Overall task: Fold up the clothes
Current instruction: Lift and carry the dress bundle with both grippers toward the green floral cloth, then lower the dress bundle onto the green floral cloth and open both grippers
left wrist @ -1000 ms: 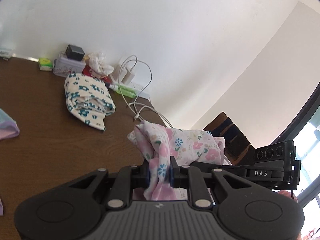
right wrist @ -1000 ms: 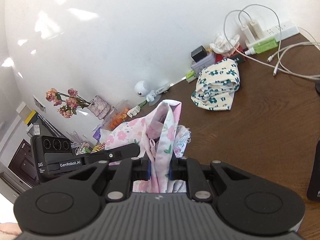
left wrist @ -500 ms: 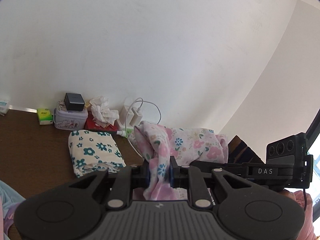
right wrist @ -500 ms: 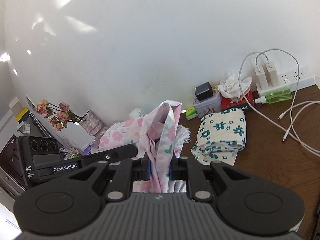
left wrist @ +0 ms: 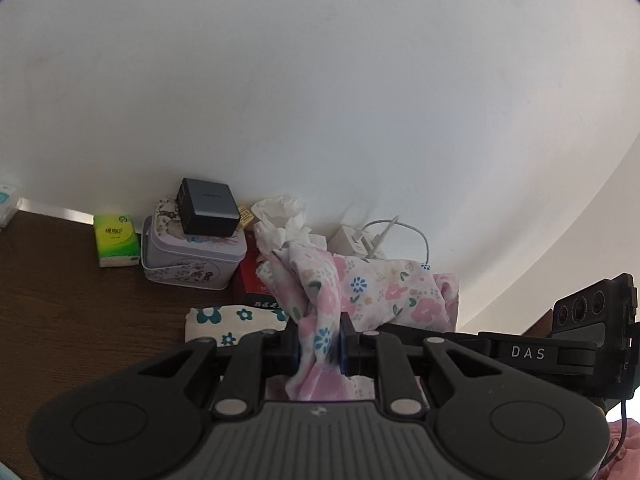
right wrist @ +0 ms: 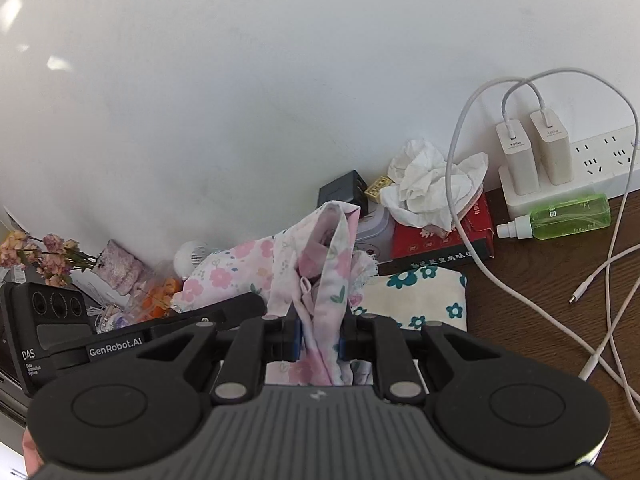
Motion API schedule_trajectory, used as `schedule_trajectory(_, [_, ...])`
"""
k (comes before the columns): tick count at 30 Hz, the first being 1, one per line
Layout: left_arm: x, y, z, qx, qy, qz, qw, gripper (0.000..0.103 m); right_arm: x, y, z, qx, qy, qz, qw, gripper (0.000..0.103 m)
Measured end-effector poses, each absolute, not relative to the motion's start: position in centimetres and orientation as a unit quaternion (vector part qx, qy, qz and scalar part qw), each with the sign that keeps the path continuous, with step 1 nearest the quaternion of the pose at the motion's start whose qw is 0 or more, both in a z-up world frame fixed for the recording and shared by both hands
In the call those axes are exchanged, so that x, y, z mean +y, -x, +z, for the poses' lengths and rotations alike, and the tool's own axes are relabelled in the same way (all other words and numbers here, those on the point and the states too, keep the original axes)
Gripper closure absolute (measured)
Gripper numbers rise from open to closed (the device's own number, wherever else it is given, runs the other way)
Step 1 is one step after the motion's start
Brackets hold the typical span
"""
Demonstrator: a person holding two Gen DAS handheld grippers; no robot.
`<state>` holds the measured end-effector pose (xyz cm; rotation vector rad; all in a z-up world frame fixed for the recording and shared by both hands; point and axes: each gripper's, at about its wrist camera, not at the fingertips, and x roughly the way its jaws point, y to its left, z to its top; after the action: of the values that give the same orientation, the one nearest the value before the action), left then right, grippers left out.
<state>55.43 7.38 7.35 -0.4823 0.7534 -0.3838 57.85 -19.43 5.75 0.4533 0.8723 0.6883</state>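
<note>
Two grippers share one pink floral garment (left wrist: pixel 372 292), and each is clamped on a bunched fold of it. In the left wrist view the left gripper (left wrist: pixel 319 344) sits at lower centre with its jaws nearly closed, the cloth pinched between the pads and spilling both above and below them. From that pinch the fabric stretches rightward across the frame toward the other tool, so its long axis runs roughly level, left to right, at lower centre. In the right wrist view the right gripper (right wrist: pixel 318 338) shows the same narrow gap, with a gathered strip of the garment (right wrist: pixel 328 264) standing up out of the jaws and more cloth running off to the left of the frame.

Below and behind the held garment, a folded white cloth with teal flowers (right wrist: pixel 420 296) lies flat on the brown table (left wrist: pixel 80 312); in the left wrist view only its edge shows at lower centre. Whether the held garment touches it cannot be told.

Along the white wall at the back of the table stand a lilac tin (left wrist: pixel 192 252) with a dark charger block (left wrist: pixel 206 212) on top, a green tissue pack (left wrist: pixel 117 240) to its left, and a red box (right wrist: pixel 440 236) bearing crumpled white tissue (right wrist: pixel 428 184). A white power strip (right wrist: pixel 568 168) with two plugged adapters, a green spray bottle (right wrist: pixel 560 216) lying on its side, and loose white cables (right wrist: pixel 600 300) occupy the right side of the right wrist view.
</note>
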Motion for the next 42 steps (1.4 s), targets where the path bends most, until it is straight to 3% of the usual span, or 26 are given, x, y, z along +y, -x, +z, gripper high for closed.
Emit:
schedule_trajectory(6, [8.0, -57.0, 3.1, 0.387, 0.253, -0.176, 0.869, 0.088, -18.7, -60.7, 1.7, 0.445, -0.208, 0.314, 0.812, 0.088])
schedule_trajectory(14, [8.3, -57.7, 1.3, 0.395, 0.269, -0.172, 0.861, 0.088, -19.1, -62.2, -0.8, 0.459, -0.221, 0.309, 0.803, 0.085])
schedule_trajectory(22, [8.3, -57.6, 1.1, 0.39, 0.275, -0.161, 0.864, 0.085, -19.5, -62.3, -1.9, 0.463, -0.243, 0.295, 0.8, 0.074])
schedule_trajectory(23, [8.2, -57.5, 1.3, 0.388, 0.274, -0.158, 0.866, 0.08, -19.6, -62.3, -1.9, 0.463, -0.247, 0.294, 0.799, 0.072])
schedule_trajectory(25, [8.3, -57.3, 1.5, 0.384, 0.277, -0.153, 0.867, 0.076, -20.0, -62.3, -2.0, 0.461, -0.263, 0.286, 0.798, 0.059])
schedule_trajectory(27, [8.6, -56.9, 2.1, 0.379, 0.282, -0.142, 0.87, 0.054, -20.6, -62.1, -1.7, 0.458, -0.275, 0.283, 0.796, 0.054])
schedule_trajectory(30, [9.3, -56.1, 3.4, 0.363, 0.27, -0.13, 0.883, 0.05, -21.4, -61.5, -0.5, 0.445, -0.278, 0.284, 0.803, 0.048])
schedule_trajectory(33, [10.0, -55.1, 5.0, 0.342, 0.259, -0.123, 0.895, 0.048, -21.9, -60.6, 1.5, 0.421, -0.259, 0.272, 0.825, 0.035])
schedule_trajectory(35, [10.1, -54.1, 6.3, 0.313, 0.253, -0.128, 0.907, 0.048, -22.0, -59.7, 3.1, 0.393, -0.238, 0.267, 0.847, 0.034])
schedule_trajectory(38, [9.4, -53.5, 7.3, 0.281, 0.24, -0.14, 0.919, 0.054, -21.0, -57.9, 5.5, 0.329, -0.19, 0.267, 0.886, 0.036])
schedule_trajectory(39, [9.0, -53.5, 7.3, 0.279, 0.233, -0.142, 0.92, 0.069, -20.3, -57.6, 5.8, 0.313, -0.172, 0.268, 0.895, 0.042])
schedule_trajectory(40, [8.5, -53.8, 7.1, 0.285, 0.225, -0.147, 0.92, 0.08, -19.6, -57.2, 6.2, 0.297, -0.155, 0.269, 0.903, 0.057])
schedule_trajectory(41, [8.1, -54.1, 6.7, 0.293, 0.221, -0.148, 0.918, 0.098, -18.9, -57.3, 5.9, 0.3, -0.144, 0.266, 0.905, 0.066])
schedule_trajectory(42, [7.7, -54.3, 6.2, 0.3, 0.219, -0.14, 0.918, 0.1, -18.2, -57.4, 5.6, 0.303, -0.134, 0.263, 0.906, 0.078])
